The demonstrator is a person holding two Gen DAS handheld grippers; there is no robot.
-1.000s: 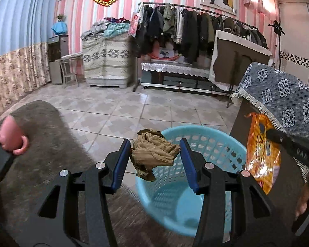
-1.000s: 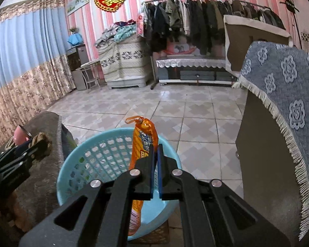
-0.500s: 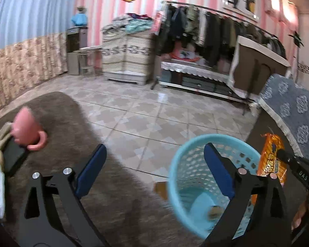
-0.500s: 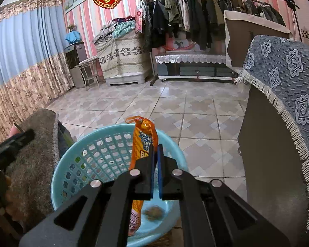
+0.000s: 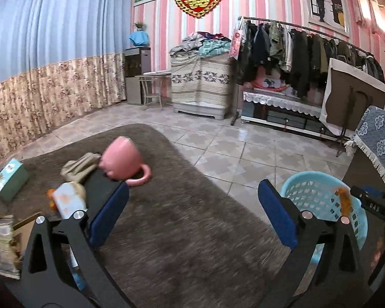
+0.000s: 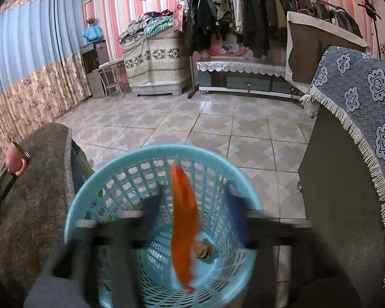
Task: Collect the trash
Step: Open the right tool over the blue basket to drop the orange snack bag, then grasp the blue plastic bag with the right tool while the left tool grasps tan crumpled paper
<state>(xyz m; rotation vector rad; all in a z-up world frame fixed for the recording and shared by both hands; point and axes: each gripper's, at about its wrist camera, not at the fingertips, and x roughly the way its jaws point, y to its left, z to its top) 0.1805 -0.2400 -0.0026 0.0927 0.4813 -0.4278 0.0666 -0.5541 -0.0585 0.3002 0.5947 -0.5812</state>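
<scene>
Since the earlier frames, both grippers have let go of their loads. Left gripper (image 5: 192, 200): its blue-padded jaws have just been opening and now stand wide apart with nothing between them; the crumpled brown paper wad (image 6: 204, 249) it held a second ago lies on the floor of the round pale-blue perforated plastic basket (image 6: 110, 179), and the gripper has swung leftward to face the brown shaggy-covered table (image 5: 182, 243). Right gripper (image 6: 192, 205): its jaws, clamped on the orange foil snack wrapper (image 6: 183, 220) half a second ago, have just been opening; the wrapper is blurred and free of both pads between the parted fingers, apparently dropping into the basket beside the wad.

Meaning for the task: two pieces of trash are judged delivered, or nearly so, and the left gripper seems turned toward the next pickup.

Count, left to right, on the table in the left wrist view: one crinkled pale packet (image 5: 0, 243) at the edge; one green-and-white carton (image 5: 10, 179); one white-and-orange box (image 5: 69, 201); one crumpled beige wad (image 5: 77, 168); one flat black slab (image 5: 100, 187); one overturned pink ceramic mug (image 5: 123, 161). Which of these counts as trash cannot be settled with certainty; the beige wad and the packet look likeliest. Off the table: one basket, holding one wad and one wrapper.
</scene>
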